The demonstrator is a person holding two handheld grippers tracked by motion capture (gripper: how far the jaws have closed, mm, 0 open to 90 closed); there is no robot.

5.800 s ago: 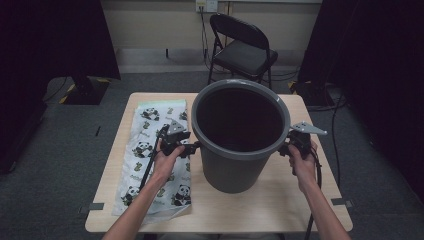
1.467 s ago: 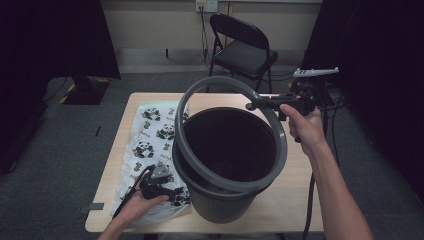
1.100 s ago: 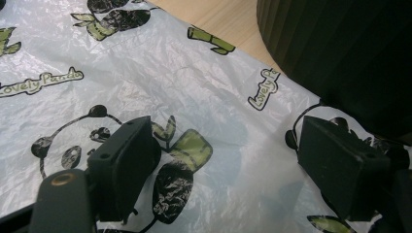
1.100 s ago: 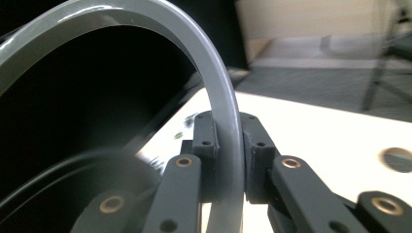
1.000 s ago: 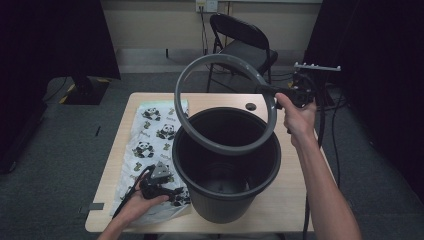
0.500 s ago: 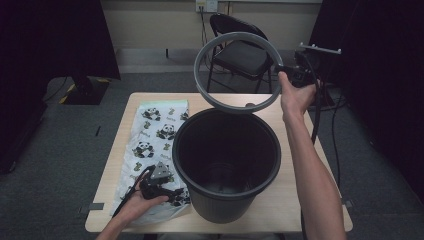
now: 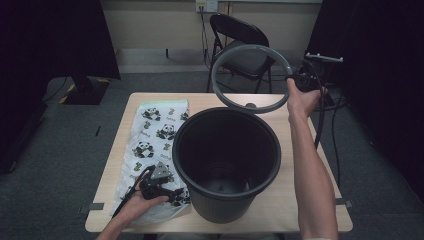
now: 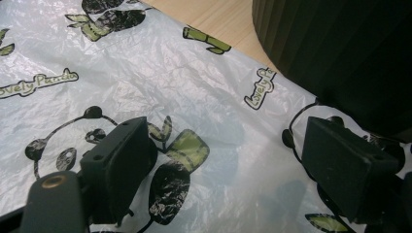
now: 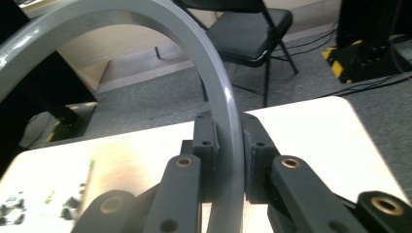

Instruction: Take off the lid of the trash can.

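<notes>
Grey rim ring [image 7: 250, 77] clenched in right gripper [image 9: 228, 145] fingers, lifted off bin [image 7: 226, 160]; next, set aside on table [image 7: 305, 200].

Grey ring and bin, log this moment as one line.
right gripper: shut on grey ring, held above table | bin: open, on table | left gripper: open over panda bag

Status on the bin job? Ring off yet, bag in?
Done: the grey ring is off the black bin, whose rim is bare. In hand: the right gripper is shut on the ring, held up over the table's far edge. Left: the panda-print bag lies flat on the table, the left gripper open on it, nothing gripped. Bag not yet in the bin.
</notes>
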